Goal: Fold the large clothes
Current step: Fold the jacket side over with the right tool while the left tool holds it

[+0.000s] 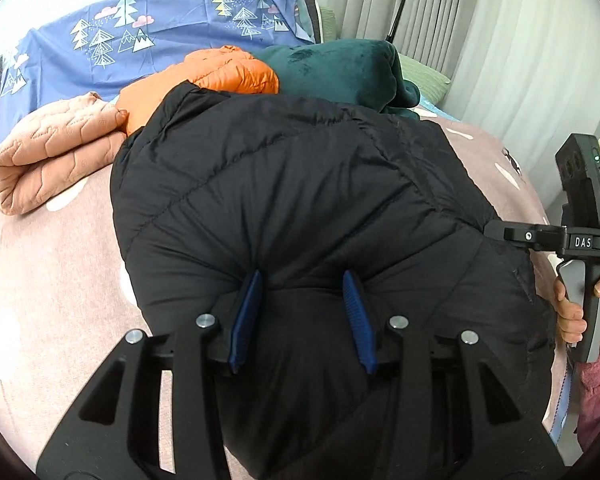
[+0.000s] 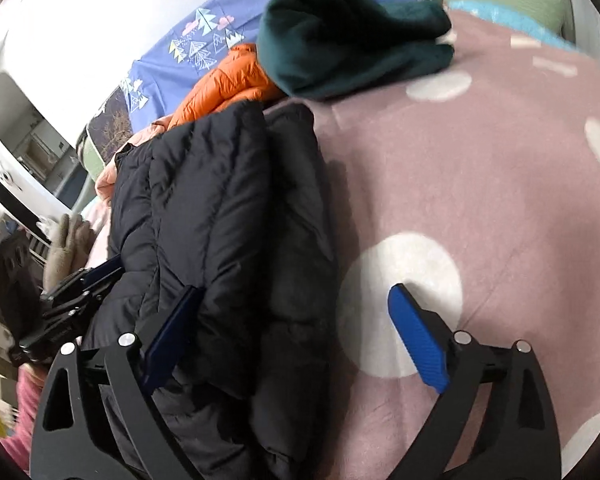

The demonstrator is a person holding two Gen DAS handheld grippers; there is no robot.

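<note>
The black puffer jacket [image 2: 220,216] lies folded on the pink bed cover [image 2: 480,184], its long axis running away from both tongs. Left tongs [image 1: 302,280] pinch a bunched fold at its near edge; right tongs [image 2: 296,300] gape wide, left pad against the jacket's side, gripping nothing

Grey curtains [image 1: 380,4] behind; pink dotted bedspread [image 2: 480,168].

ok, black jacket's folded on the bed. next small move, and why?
Probably open the left hand-held gripper and let go: it pinches a bunched fold of the black puffer jacket, which lies doubled on the pink bedspread, while the right hand-held gripper stands open, gripping nothing.
</note>
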